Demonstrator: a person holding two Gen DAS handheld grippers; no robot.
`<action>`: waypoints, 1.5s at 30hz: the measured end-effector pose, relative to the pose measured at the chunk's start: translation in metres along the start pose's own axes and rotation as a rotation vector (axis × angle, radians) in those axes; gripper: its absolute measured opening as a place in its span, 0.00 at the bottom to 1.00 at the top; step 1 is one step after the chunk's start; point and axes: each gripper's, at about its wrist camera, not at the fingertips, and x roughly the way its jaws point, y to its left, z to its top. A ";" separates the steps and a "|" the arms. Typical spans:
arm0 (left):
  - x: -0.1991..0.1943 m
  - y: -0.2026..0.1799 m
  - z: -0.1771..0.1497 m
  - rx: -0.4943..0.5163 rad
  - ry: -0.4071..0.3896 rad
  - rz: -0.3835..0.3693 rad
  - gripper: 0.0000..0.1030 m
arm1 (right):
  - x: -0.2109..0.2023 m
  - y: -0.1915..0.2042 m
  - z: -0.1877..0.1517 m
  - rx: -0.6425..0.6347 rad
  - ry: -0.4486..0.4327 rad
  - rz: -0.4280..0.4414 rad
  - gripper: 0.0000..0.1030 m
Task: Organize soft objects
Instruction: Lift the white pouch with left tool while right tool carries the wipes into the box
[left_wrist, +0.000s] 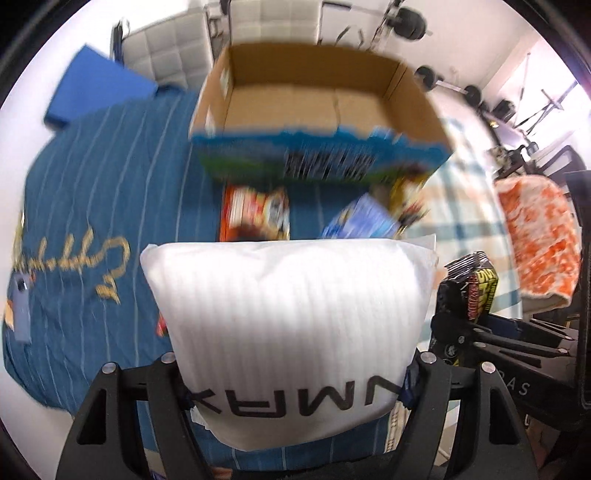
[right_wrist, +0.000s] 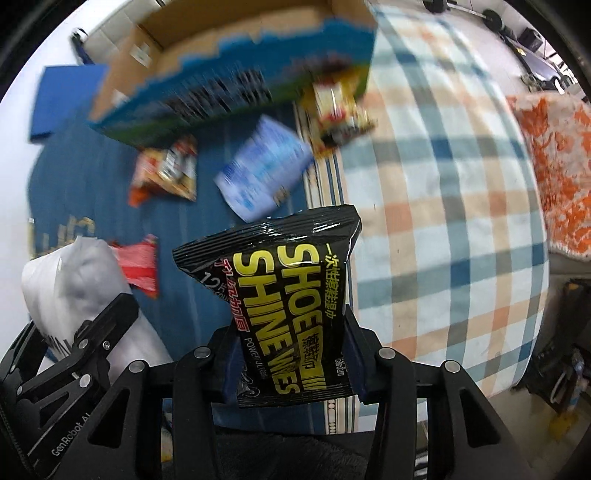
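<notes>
The left gripper (left_wrist: 291, 384) has its jaws clamped on a white pack (left_wrist: 288, 317), held above the blue blanket (left_wrist: 92, 206) before an open cardboard box (left_wrist: 314, 99). Only the right wrist view shows the right gripper (right_wrist: 291, 369) jaws clamped on a black shoe-wipes packet (right_wrist: 284, 295), and a red packet (right_wrist: 138, 264) lying on the blanket.

We cannot read the blurred print on the far cardboard box (left_wrist: 317, 162) or the packets (right_wrist: 166, 171) near it.

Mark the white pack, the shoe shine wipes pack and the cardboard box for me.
white pack (left_wrist: 288, 317): left wrist view, middle of its front face.
shoe shine wipes pack (right_wrist: 284, 295): right wrist view, on the yellow lettering.
cardboard box (left_wrist: 321, 107): left wrist view, bare inner floor.
</notes>
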 end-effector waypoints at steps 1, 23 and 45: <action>-0.008 -0.001 0.007 0.008 -0.021 -0.003 0.72 | -0.022 -0.004 0.017 -0.003 -0.014 0.011 0.47; 0.013 0.001 0.228 0.048 -0.057 -0.039 0.72 | -0.158 0.047 0.310 -0.095 -0.206 0.080 0.47; 0.202 0.017 0.337 -0.025 0.315 -0.197 0.72 | 0.017 0.043 0.490 -0.090 0.022 0.015 0.47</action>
